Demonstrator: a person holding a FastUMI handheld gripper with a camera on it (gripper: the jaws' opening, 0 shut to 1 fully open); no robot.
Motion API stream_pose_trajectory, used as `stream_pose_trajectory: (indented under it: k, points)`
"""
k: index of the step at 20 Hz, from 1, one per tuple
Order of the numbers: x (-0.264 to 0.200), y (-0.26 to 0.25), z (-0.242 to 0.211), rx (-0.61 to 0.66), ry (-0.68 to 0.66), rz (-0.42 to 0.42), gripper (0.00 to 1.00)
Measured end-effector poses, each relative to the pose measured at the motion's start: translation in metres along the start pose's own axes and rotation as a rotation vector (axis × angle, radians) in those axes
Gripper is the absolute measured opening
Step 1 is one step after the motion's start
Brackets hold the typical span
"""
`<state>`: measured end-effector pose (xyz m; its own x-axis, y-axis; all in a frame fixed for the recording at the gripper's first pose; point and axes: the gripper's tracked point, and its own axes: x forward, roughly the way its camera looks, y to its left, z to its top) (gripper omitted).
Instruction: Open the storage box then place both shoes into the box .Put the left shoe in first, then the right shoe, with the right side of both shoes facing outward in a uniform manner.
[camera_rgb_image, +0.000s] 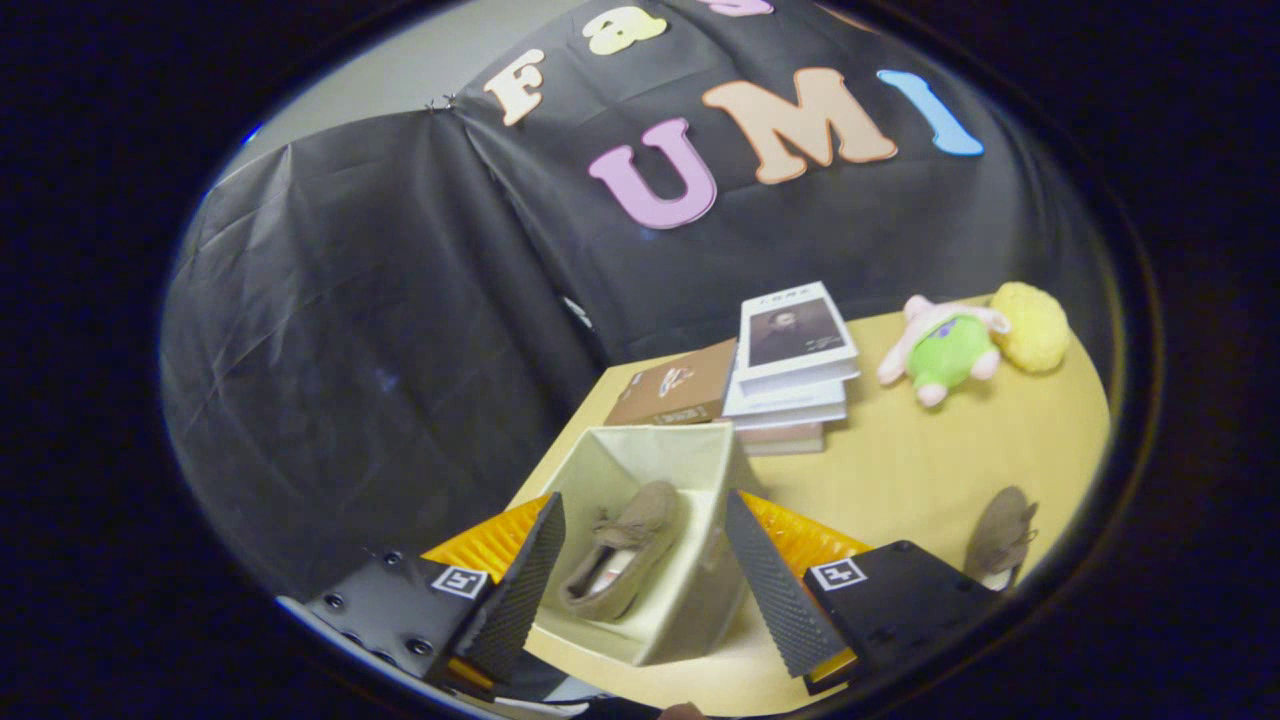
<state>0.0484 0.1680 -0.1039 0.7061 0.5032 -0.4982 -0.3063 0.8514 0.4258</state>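
The storage box (690, 600) serves as the landmark: a pale fabric bin, open at the top, sitting near the bench (930, 480) edge with the black booth cloth dropping away to its left. The tongs (640, 580) are spread wide, one finger on each side of the box, gripping nothing.

Inside the box lies one brown shoe (625, 560), resting slanted against the left wall with its opening facing up. I judge this to be the left shoe already placed, so the first half of the loading looks done.

Behind the box, toward the cloth, sits a stack of books (790, 385) with a brown book (675, 390) leaning beside it. Further right of the box and farther back are a plush toy (945, 355) and a yellow sponge-like ball (1030, 325), touching each other.

To the right of the box, well apart from it, the second shoe (1000, 535) lies on the bench just beyond the right finger's body.

Risks from here:
- The box is soft and stands near the bench edge, so a finger catching its wall on the way out could push it off.
- The second shoe is partly hidden, so I cannot tell which way it faces, and a careless grasp could put it in with the wrong side outward.
- The slanted first shoe leaves little room, so the second may jam or tip it.
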Motion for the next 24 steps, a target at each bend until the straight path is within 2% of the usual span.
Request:
stream_pose_trajectory:
  k: [7, 15, 19, 24]
  points:
    - [-0.061, -0.116, 0.02, -0.058, -0.04, -0.176, 1.0]
    - [-0.113, -0.23, -0.013, -0.146, 0.018, -0.357, 1.0]
    - [-0.114, -0.265, -0.042, -0.187, 0.09, -0.385, 1.0]
    - [-0.11, -0.299, -0.086, -0.185, 0.21, -0.374, 1.0]
